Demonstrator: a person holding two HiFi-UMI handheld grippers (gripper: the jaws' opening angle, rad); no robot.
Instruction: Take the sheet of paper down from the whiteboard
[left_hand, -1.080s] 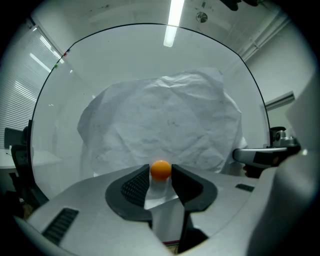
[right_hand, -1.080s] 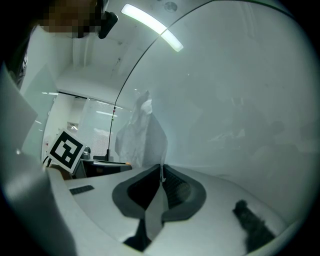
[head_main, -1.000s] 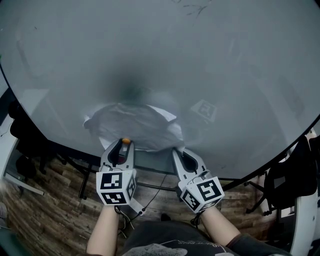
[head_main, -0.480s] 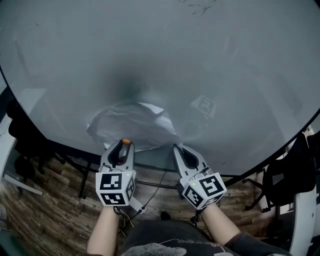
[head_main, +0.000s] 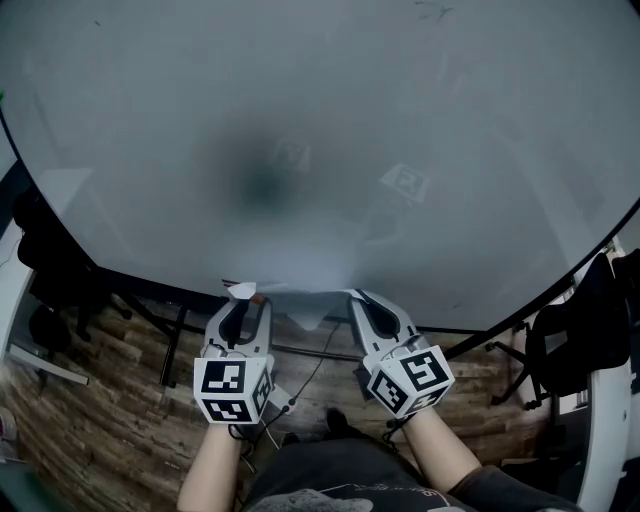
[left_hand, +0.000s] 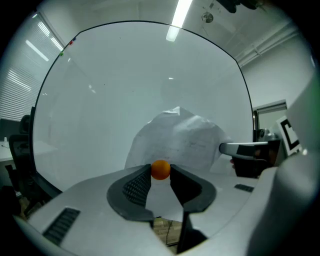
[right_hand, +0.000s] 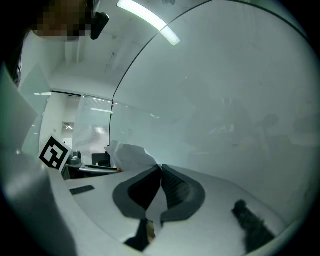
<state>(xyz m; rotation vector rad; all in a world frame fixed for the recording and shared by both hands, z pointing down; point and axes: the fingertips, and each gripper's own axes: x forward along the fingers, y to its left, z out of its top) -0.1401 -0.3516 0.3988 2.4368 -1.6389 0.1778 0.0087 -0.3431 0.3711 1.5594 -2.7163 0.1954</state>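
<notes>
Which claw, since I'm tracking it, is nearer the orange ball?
Left. The left claw grips the orange ball; the right claw is apart beside it, pinching the paper.

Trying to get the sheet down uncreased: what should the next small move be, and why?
Probably draw both grippers straight back from the whiteboard together. The right gripper pinches one edge of the sheet of paper, the left gripper is closed on the orange ball at the other, and the sheet bulges between them, close to the board.
</notes>
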